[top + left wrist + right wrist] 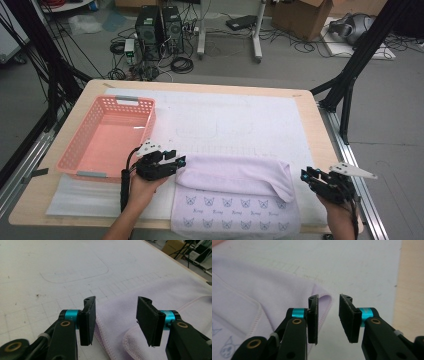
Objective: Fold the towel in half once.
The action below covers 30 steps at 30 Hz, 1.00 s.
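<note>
towel of soft lilac terry, folded over with stitched hems and small printed cat faces, lies on the white mat at the worktop's near edge; left hand-held gripper and right hand-held gripper flank its ends, flat black jaws parted, holding nothing

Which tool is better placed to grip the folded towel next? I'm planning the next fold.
Probably the left tool: its open jaws straddle the folded lavender towel's edge, while the open right tool sits just off the towel's corner.
</note>
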Each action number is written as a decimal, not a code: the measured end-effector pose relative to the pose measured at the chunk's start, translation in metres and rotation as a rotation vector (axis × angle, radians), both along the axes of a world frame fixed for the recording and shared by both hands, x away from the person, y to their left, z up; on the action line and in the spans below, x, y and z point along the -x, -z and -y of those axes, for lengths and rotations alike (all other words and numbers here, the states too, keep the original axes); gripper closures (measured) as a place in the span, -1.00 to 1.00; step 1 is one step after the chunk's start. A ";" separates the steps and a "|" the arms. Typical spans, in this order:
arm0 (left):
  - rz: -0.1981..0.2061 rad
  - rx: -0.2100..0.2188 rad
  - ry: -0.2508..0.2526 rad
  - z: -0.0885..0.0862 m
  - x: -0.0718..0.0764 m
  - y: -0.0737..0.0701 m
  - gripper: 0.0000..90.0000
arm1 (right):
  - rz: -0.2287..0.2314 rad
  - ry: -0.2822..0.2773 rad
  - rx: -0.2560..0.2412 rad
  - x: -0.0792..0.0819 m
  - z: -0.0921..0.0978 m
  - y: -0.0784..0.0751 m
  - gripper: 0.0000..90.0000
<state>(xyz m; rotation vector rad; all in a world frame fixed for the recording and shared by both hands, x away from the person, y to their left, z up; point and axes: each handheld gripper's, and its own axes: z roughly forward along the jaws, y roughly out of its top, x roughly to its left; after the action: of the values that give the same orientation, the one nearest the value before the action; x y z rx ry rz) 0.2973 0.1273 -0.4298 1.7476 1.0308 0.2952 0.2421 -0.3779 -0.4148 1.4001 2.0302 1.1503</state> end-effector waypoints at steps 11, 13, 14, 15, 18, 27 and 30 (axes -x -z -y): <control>-0.014 -0.006 -0.007 -0.001 -0.001 0.005 0.12 | -0.119 0.003 0.065 -0.057 -0.038 0.030 0.65; -0.012 -0.008 -0.009 -0.002 0.000 0.005 0.12 | -0.089 0.021 0.122 -0.059 -0.040 0.028 0.93; -0.013 -0.007 -0.011 -0.002 -0.001 0.006 0.12 | -0.059 0.048 0.183 -0.059 -0.040 0.026 0.94; -0.013 -0.009 -0.011 -0.002 -0.001 0.006 0.12 | -0.039 0.068 0.207 -0.059 -0.038 0.025 0.95; -0.016 -0.011 -0.015 -0.002 -0.001 0.007 0.11 | 0.001 0.106 0.185 -0.058 -0.029 0.024 0.93; -0.024 -0.061 -0.036 -0.001 -0.003 0.010 0.07 | 0.017 0.123 0.055 -0.048 -0.015 0.017 0.42; -0.043 -0.073 -0.047 -0.001 -0.006 0.013 0.04 | -0.010 0.055 0.057 -0.041 -0.016 0.017 0.32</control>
<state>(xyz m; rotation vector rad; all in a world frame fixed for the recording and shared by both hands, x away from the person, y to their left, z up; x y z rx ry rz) 0.3032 0.1287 -0.4425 1.8033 1.1050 0.3298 0.2829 -0.3624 -0.4321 1.4278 2.0023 1.0556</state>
